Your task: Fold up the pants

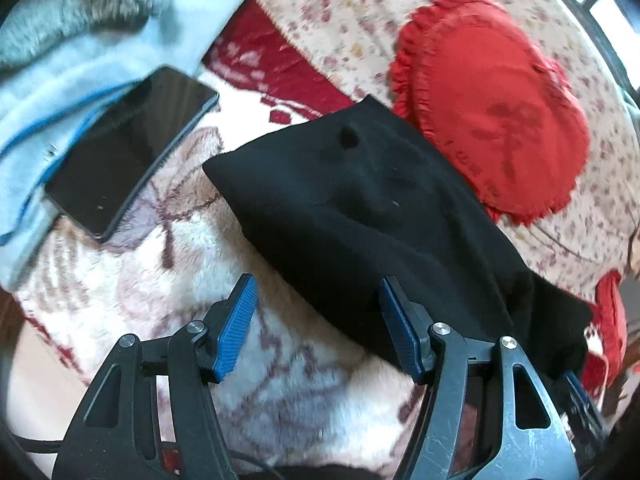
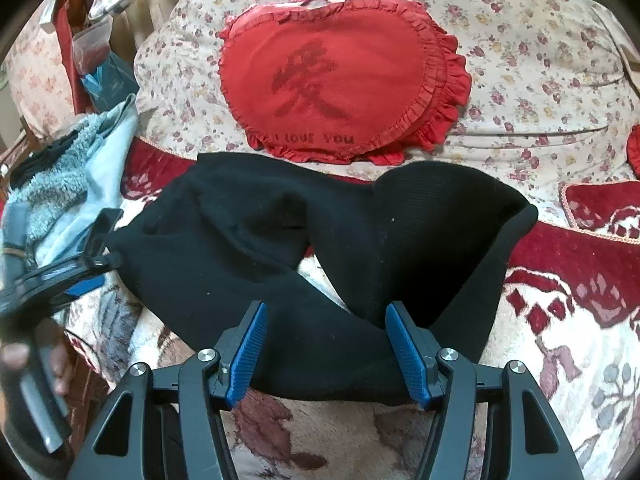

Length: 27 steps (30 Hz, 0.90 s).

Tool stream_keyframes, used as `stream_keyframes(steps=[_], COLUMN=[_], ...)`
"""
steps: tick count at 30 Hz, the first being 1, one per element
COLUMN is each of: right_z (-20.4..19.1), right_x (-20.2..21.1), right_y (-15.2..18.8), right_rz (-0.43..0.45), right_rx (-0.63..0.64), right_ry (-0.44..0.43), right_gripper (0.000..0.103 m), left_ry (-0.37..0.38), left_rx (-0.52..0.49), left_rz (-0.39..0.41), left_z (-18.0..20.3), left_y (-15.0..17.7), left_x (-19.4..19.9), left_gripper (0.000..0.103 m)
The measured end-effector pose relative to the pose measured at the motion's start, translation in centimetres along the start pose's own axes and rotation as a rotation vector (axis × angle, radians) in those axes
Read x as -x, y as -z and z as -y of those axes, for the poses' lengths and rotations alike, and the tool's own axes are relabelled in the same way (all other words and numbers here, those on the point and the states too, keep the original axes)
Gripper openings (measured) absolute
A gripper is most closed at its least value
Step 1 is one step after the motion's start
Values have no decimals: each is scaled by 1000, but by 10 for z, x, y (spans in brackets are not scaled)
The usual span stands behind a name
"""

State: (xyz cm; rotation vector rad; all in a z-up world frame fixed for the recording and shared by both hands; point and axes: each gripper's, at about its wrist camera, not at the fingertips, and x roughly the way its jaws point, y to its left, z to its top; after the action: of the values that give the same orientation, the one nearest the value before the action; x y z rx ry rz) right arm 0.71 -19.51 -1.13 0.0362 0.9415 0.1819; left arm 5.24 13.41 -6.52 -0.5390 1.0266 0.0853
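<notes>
In the left wrist view, the black pants [image 1: 360, 208] are seen spread on the plush patterned blanket [image 1: 224, 320] just below the red heart-shaped cushion [image 1: 488, 108], and the left gripper [image 1: 316, 320] is held with its jaws apart and nothing clamped, only the pants' near edge lying between them. In the right wrist view, the pants [image 2: 288, 248] are again seen lying folded over just below the cushion [image 2: 332, 80], while the right gripper [image 2: 326, 352] is held spread wide over their near edge, the blue pads [image 2: 250, 356] not pressed on the cloth, and the left gripper [image 2: 80, 268] is glimpsed, blurred, at the pants' left end.

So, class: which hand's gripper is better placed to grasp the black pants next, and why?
Probably the right gripper: its open jaws already straddle the near edge of the black pants. The left gripper is open mostly over the patterned blanket.
</notes>
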Motion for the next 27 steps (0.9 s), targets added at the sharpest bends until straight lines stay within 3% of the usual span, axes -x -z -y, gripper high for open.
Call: stream_keyframes(steps=[5,8,11,13,18,20,23,27], right_z=[10,17,29,38,76,92,109,126], right_x=[11,17,22,25,48,59,66,62], right_y=[-7,-10,-10,-9,-2,1,6,2], right_rz=[30,44,56,58,105,122,115,113], right_rx=[-18,-25,-57,-75,-179,-221,-257,-346], right_ry=[-18,-3,1,16,47,50,65,-1], right_gripper=[60,60,60,60,60,60,60,60], left_ry=[35,24,2,-16,31,6,-27,-69], left_rx=[71,47,-31,-68,-87,-101,-96,-135], left_rz=[3,1,6,31,66,95,52,51], left_z=[-1,8,22,26,14,5,-16,-17], left_y=[-17,-22,-19,-14,2,16,36,54], left_x=[-16,-26,-25,-16,23,38,38,37], left_gripper=[63,61,19,12,11,11,11,11])
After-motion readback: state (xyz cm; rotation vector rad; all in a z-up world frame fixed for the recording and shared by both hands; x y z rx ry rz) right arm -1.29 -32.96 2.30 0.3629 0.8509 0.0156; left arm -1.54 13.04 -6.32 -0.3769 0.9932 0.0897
